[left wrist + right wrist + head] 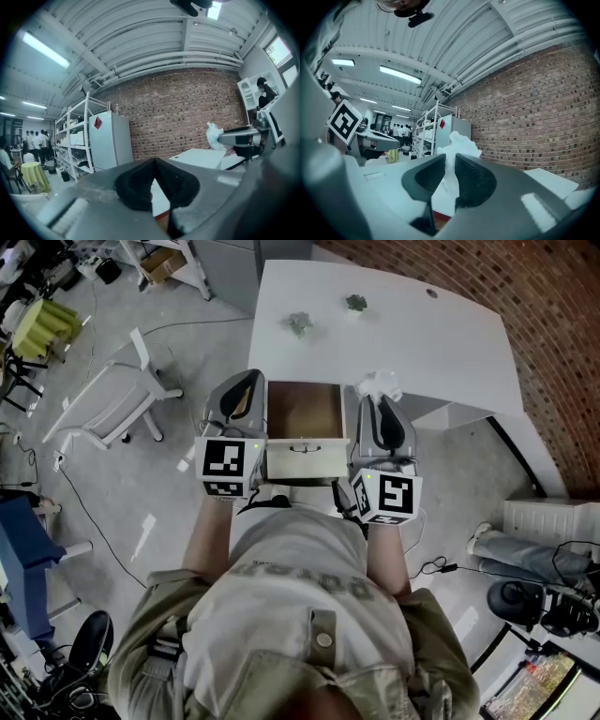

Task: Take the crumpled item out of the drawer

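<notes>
Holding the crumpled item (379,385) by a thin fold, your right gripper (450,164) had its jaws narrowed onto the white wad. It sat outside the open drawer (305,457), just past its 1 o'clock corner, near the front edge of the white desk (441,343). Most of the wad stuck out beyond the pads, so a quick swing could have shaken it loose and dropped it back into the drawer or onto the floor. Your left gripper (246,390), at the drawer's 10 o'clock, was fully closed on nothing and could not have caught it.
</notes>
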{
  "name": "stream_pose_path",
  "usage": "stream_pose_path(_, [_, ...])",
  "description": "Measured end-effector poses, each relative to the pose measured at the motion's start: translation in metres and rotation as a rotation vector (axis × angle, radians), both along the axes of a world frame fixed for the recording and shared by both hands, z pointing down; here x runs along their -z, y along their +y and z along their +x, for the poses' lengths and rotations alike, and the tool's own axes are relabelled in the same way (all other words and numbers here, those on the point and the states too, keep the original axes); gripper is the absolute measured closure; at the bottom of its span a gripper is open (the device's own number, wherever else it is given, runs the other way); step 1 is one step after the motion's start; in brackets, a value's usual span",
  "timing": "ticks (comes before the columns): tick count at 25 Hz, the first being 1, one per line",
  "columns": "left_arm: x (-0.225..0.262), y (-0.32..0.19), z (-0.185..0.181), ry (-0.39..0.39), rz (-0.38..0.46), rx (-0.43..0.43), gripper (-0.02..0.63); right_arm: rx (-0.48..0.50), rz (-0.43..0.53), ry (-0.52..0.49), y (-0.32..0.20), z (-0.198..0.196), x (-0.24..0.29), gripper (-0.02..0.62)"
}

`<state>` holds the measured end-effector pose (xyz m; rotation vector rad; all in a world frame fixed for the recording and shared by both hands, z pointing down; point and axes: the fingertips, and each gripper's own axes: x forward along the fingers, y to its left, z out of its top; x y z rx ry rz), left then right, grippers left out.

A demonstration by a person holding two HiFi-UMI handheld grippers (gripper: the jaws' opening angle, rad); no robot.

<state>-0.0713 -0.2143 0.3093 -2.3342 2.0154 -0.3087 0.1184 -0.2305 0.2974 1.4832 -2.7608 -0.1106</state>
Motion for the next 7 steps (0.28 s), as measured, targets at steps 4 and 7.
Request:
stream_pose_path(4, [0.0004,-0.0001,0.0007,0.001,-0.001,0.000,0.598,0.001,0.004,0.006,-0.0003,0.0005,0.0010,0.528])
stream_pose_path(7, [0.0011,-0.0008,0.0011,0.000,-0.002,0.000,0.598,0.002,0.008,0.010,-0.0010,0.0014,0.0020,0.528])
